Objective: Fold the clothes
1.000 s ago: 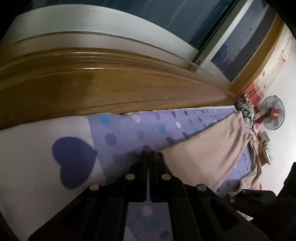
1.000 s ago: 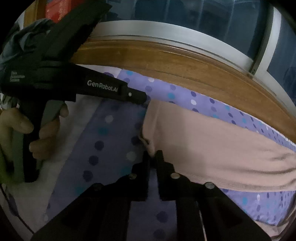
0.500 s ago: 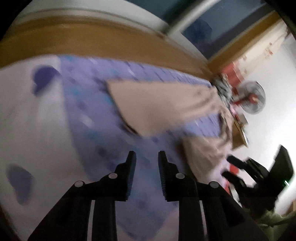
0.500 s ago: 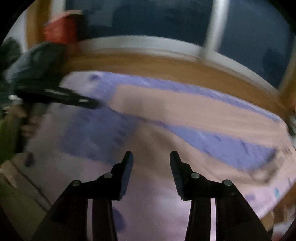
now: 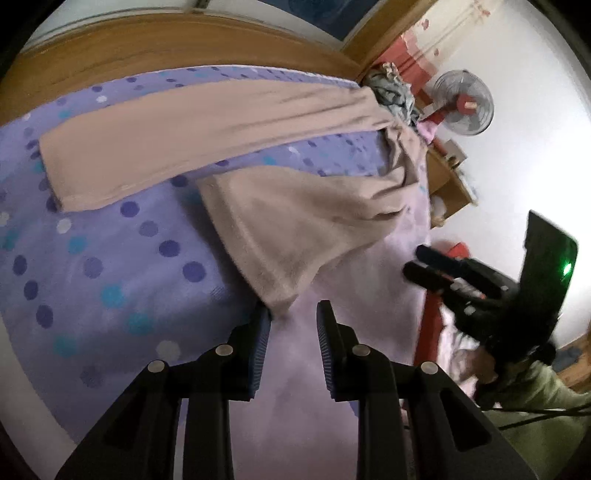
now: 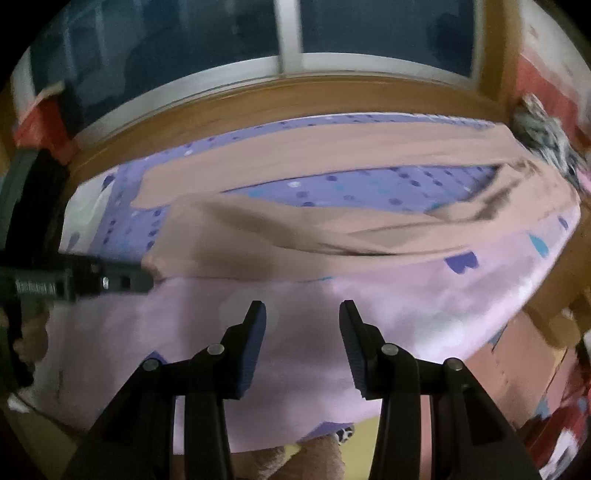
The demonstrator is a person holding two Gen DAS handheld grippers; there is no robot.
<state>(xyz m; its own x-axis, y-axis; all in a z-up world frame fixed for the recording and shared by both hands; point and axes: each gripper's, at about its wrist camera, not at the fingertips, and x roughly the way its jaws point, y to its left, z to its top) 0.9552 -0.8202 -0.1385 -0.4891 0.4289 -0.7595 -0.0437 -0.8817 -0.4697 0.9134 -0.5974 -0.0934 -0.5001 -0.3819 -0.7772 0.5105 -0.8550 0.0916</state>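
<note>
Beige trousers (image 5: 203, 125) lie spread on the purple dotted bedsheet (image 5: 110, 277), far leg stretched flat along the wooden bed frame, near leg (image 5: 295, 214) creased and angled toward me. My left gripper (image 5: 293, 308) is open, its fingertips just short of the near leg's hem, nothing between them. In the right wrist view the left gripper (image 6: 147, 280) points at that same hem (image 6: 159, 258). My right gripper (image 6: 303, 305) hangs open and empty over the pale pink cover, below the near leg (image 6: 258, 240). From the left wrist view, the right gripper (image 5: 413, 261) shows at right, held by a person's hand.
A wooden bed frame (image 5: 166, 44) and dark window (image 6: 369, 29) bound the far side. A heap of clothes (image 5: 391, 92) sits at the trousers' waist end, with a standing fan (image 5: 463, 107) and wooden furniture (image 5: 450, 184) beyond. A green sleeve (image 5: 535, 391) is at lower right.
Both grippers were shut at the far trouser leg's hem; both have opened, let it go and drawn back toward the bed's near side. The far leg now lies flat.
</note>
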